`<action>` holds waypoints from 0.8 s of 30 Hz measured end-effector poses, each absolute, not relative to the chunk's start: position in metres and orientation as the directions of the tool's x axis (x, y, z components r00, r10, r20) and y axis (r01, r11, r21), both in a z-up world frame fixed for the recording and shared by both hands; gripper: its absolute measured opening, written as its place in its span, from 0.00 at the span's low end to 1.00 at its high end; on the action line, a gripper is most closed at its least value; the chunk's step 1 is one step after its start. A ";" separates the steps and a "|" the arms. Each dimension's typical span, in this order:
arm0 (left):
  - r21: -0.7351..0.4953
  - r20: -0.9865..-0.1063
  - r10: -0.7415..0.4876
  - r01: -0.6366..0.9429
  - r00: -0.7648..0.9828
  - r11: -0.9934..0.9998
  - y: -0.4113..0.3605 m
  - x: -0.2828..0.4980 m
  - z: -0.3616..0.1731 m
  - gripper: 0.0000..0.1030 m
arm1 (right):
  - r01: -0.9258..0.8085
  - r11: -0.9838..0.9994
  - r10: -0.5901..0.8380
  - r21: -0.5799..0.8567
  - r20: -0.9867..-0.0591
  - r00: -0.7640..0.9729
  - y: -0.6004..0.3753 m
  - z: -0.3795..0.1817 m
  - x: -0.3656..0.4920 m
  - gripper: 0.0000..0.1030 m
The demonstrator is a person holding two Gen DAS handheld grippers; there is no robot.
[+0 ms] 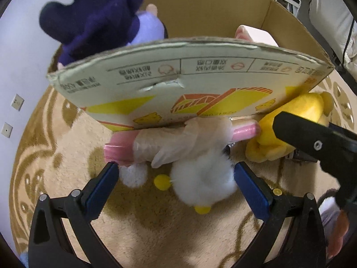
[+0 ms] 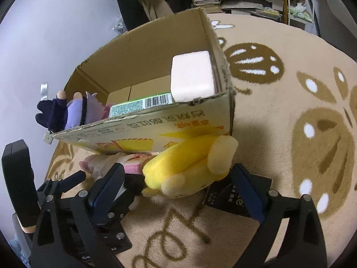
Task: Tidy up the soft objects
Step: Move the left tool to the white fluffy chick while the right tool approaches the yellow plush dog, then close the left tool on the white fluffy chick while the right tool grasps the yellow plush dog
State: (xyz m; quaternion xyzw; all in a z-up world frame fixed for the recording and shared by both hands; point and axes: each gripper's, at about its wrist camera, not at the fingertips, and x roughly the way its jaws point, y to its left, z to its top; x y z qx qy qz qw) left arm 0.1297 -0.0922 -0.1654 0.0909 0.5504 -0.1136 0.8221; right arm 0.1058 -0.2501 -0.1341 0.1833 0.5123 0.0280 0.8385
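a: two soft toys are seen left on the carpet (image 2: 290, 89), both pressed against the near wall of the cardboard box (image 1: 178, 82). the box already holds a purple plush (image 1: 96, 20) at its far left and a pale foam block (image 2: 191, 76) at its far right.

b: how is the bigger one expected to handle?

a: the yellow plush (image 2: 189, 167), at the box's near right corner, is judged light, squashy and unbreakable. a hold across its thick middle is advised, since the small ears and paws would likely be pulled thin and slipped off. the right gripper (image 2: 178, 192) is spread wide around it, pads not yet pressing; a dark packet (image 2: 234, 196) lies under it and could be caught by mistake.

b: and the smaller?

a: the white fluffy toy (image 1: 200, 178), with pink limbs partly wrapped in clear film (image 1: 178, 140), lies left of the yellow one. it is judged very light, the film slippery, so the fluffy body should be pinched rather than the wrapped part. the left gripper (image 1: 176, 178) is spread open on either side of it, nothing gripped.
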 end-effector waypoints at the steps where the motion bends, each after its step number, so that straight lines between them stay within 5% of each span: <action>1: 0.019 -0.928 -0.088 0.282 0.362 0.959 -0.092 0.130 -0.168 0.95 | 0.138 0.932 0.235 0.334 -0.850 0.471 -0.249 -0.135 0.107 0.91; 10: 0.039 -0.938 -0.067 0.295 0.341 0.955 -0.103 0.135 -0.186 0.86 | 0.120 0.941 0.230 0.318 -0.855 0.465 -0.242 -0.138 0.115 0.88; 19: 0.030 -0.927 -0.105 0.348 0.360 0.937 -0.114 0.117 -0.179 0.41 | 0.107 0.949 0.221 0.296 -0.868 0.444 -0.233 -0.141 0.112 0.68; 24: 0.004 -0.923 -0.127 0.339 0.364 0.941 -0.103 0.111 -0.171 0.34 | 0.089 0.960 0.198 0.264 -0.872 0.448 -0.229 -0.140 0.109 0.62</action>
